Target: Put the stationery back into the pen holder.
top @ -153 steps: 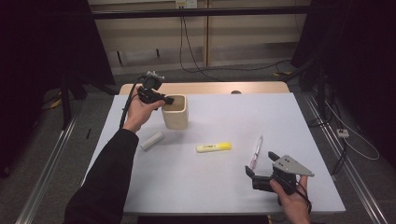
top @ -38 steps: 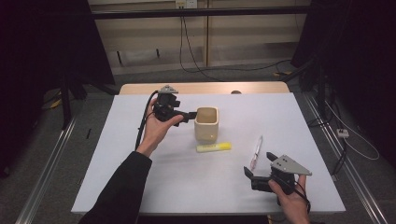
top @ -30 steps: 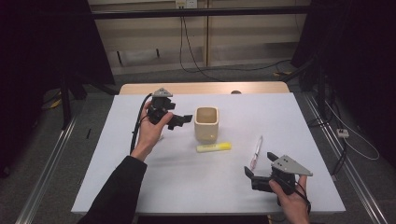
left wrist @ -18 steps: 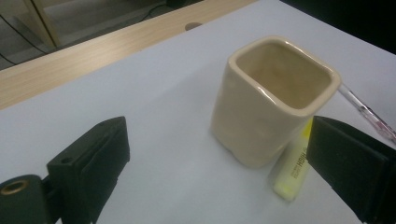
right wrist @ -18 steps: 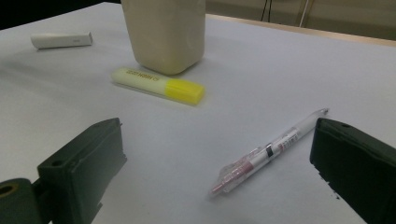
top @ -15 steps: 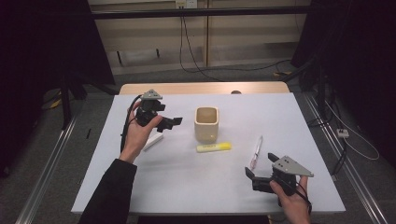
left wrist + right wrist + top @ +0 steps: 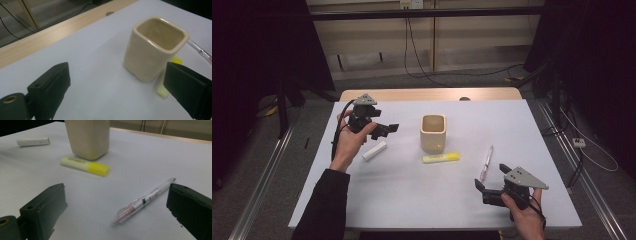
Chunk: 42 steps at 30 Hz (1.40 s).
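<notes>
High view | left hand-held gripper [image 7: 384, 129] gaped empty, frame left of cup [image 7: 433, 132] | right hand-held gripper [image 7: 492, 182] gaped empty, lower right by pen [image 7: 485, 162]

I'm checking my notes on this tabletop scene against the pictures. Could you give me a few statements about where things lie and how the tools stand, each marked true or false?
1. The cream cup stands upright on the table. True.
2. The left tool is shut on the cup. False: its jaws are open and clear of the cup.
3. The yellow highlighter lies on the table right beside the cup's base. True.
4. The pen stands inside the cup. False: it lies flat on the table in front of the right tool.
5. The right tool holds the white stick. False: its jaws are open and empty.
</notes>
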Available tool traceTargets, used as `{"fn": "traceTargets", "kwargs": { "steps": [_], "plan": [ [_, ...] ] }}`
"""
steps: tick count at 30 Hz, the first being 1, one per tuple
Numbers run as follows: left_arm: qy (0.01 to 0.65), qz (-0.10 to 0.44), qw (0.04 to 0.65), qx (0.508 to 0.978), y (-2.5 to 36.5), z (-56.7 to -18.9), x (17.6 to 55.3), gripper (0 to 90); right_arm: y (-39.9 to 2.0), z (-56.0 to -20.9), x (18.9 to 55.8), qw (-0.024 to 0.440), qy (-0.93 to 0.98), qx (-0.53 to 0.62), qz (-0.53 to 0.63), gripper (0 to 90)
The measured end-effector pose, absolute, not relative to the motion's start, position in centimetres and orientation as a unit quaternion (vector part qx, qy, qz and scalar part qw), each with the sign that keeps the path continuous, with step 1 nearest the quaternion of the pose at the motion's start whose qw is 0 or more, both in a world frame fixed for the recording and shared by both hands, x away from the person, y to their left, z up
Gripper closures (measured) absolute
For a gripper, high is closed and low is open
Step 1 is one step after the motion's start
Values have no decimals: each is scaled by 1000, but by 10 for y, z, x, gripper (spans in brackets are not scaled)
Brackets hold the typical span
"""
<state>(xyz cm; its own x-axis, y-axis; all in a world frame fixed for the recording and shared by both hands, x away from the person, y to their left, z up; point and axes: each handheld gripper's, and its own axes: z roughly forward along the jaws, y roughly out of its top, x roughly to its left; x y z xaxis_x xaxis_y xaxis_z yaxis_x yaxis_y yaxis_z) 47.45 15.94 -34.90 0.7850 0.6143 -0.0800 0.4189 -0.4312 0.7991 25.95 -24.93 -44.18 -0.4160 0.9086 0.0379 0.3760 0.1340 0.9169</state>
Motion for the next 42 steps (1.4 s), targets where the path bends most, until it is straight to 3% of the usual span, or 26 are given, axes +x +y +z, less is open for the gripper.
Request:
{"fn": "traceTargets", "kwargs": {
  "steps": [17,25,34,42],
  "plan": [
    [314,93,356,875,176,-369,486,103,-246,-442,264,279,701,458,471,24],
    [345,74,324,878,190,-375,492,109,-246,-443,265,278,702,457,470,25],
    [350,89,292,886,204,-371,479,107,-246,-443,265,278,703,455,470,23],
    [345,78,240,904,215,-394,467,147,-246,-443,264,280,703,457,468,22]
  ]
}}
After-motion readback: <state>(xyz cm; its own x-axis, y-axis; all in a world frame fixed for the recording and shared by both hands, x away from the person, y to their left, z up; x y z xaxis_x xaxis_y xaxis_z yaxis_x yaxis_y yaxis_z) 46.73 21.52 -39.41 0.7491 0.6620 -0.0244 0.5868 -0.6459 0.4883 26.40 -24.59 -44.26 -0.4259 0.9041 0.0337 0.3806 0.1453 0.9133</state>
